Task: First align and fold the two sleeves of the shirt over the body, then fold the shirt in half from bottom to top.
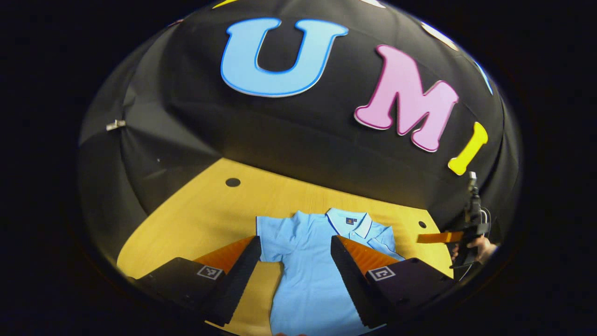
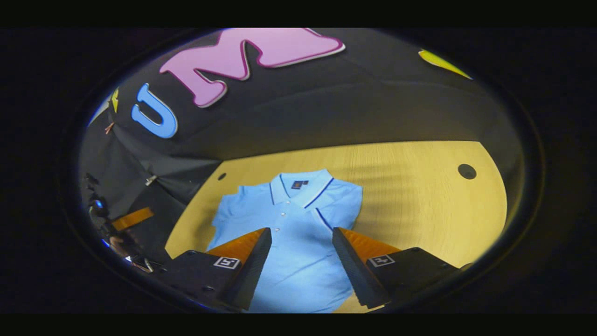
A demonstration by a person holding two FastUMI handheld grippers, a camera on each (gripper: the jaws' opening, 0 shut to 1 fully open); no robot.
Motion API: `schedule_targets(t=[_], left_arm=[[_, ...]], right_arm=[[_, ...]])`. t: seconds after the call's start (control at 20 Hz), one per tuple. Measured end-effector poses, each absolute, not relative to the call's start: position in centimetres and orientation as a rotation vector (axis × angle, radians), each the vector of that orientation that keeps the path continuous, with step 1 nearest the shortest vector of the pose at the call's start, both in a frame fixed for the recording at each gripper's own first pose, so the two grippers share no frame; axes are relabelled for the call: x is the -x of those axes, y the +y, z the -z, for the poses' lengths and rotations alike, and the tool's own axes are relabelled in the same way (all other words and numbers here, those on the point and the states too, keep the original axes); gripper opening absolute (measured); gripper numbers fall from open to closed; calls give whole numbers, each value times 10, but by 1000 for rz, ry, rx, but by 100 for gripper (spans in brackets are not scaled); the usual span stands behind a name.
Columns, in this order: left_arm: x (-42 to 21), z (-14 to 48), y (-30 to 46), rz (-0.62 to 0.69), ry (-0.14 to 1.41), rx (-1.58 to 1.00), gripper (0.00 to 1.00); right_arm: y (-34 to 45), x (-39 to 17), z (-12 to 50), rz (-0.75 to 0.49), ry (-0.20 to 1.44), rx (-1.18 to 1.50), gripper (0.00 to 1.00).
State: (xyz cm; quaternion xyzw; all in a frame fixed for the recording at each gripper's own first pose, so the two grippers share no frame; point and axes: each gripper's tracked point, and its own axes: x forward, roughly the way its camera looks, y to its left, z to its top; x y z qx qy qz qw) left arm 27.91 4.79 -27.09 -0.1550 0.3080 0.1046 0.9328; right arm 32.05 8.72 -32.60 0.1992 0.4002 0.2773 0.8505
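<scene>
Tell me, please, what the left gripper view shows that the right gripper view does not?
Left gripper view: the left gripper holds its own tongs open over the shirt, and the right gripper sits farther off at the right, held in a hand.
Right gripper view: the right gripper's own open tongs in front, the left gripper farther off at the left, and the shirt's row of buttons.
Both: the blue polo shirt lying flat, collar away from the camera, on the wooden table, which has dark round holes.
</scene>
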Motion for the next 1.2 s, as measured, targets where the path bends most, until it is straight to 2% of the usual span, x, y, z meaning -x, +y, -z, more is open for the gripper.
schedule_targets(t=[0.2,0.35,0.4,0.45,0.55,0.75,1.1,1.2], left_arm=[[-327,341,98,-236,779,238,97],[-350,394,113,-210,906,185,97],[-361,403,114,-182,918,157,97],[-371,414,111,-143,931,129,98],[-379,435,106,-81,976,74,97],[-372,447,92,18,1033,108,97],[-333,461,74,68,1182,126,98],[-328,473,75,44,1223,78,97]], right_arm=[[64,-288,298,-537,804,-479,84],[37,-270,319,-458,825,-512,87],[28,-264,329,-428,839,-520,77],[20,-257,337,-405,857,-533,87],[8,-245,348,-366,888,-569,87],[-13,-240,353,-316,881,-579,87],[-11,-252,350,-301,880,-639,87],[-9,-252,351,-304,890,-641,87]])
